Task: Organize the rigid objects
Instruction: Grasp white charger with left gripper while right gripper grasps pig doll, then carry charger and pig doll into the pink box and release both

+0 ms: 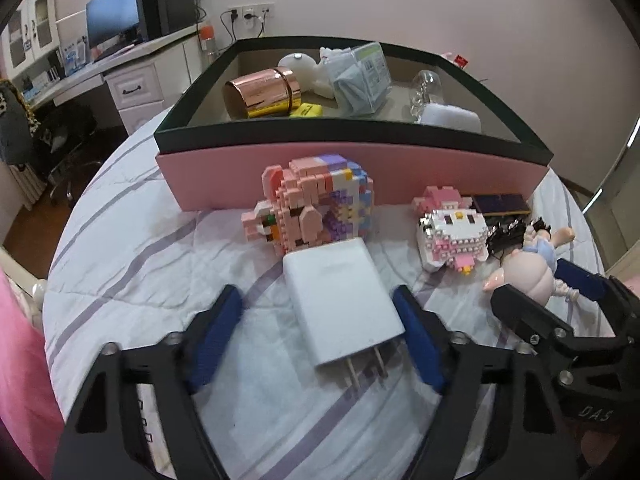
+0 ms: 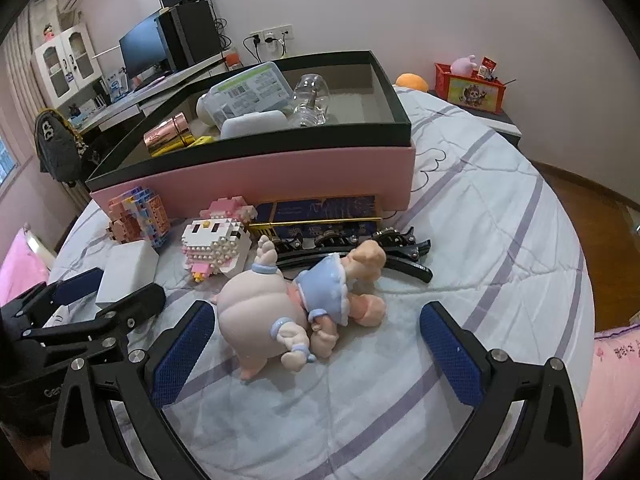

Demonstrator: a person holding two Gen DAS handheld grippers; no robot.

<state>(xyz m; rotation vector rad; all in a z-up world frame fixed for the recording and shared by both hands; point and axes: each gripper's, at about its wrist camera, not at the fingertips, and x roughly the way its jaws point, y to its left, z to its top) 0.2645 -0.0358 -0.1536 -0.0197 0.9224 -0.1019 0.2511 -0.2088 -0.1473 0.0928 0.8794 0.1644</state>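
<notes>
Left gripper [image 1: 320, 320] wide open, low over the bed [image 1: 132, 248], holding nothing. White charger [image 1: 340, 300] lies flat between its blue pads [image 1: 216, 336], prongs pointing back toward the camera; right pad is just beside the charger's edge, can't tell if touching, left pad clearly apart. Just past the charger, a pink brick figure [image 1: 312, 204] sits against the pink wall of the box [image 1: 360, 168]. To its right, a white-and-pink brick cat [image 1: 452, 236], then a black hair clip [image 1: 508, 232] and a dark blue flat case [image 1: 500, 204] against the box. Right gripper [image 2: 316, 344] also wide open, empty, low over the bed. Doll [image 2: 296, 304] in a blue dress lies on its side between the pads [image 2: 452, 356], nearer the left one, no contact visible on either side. In the right wrist view the hair clip lies just behind the doll, the blue case behind that at the foot of the box wall, the brick cat left of the doll's head. Box has a black rim and holds a rose-gold can [image 1: 260, 94] on its side, a yellow item [image 1: 306, 110], a white round toy [image 1: 308, 68], a clear pack with blue cloth [image 1: 360, 80], a glass piece [image 1: 426, 90] and a pale blue-white pad [image 1: 448, 118]. The two grippers are side by side, each showing at the edge of the other's view.
</notes>
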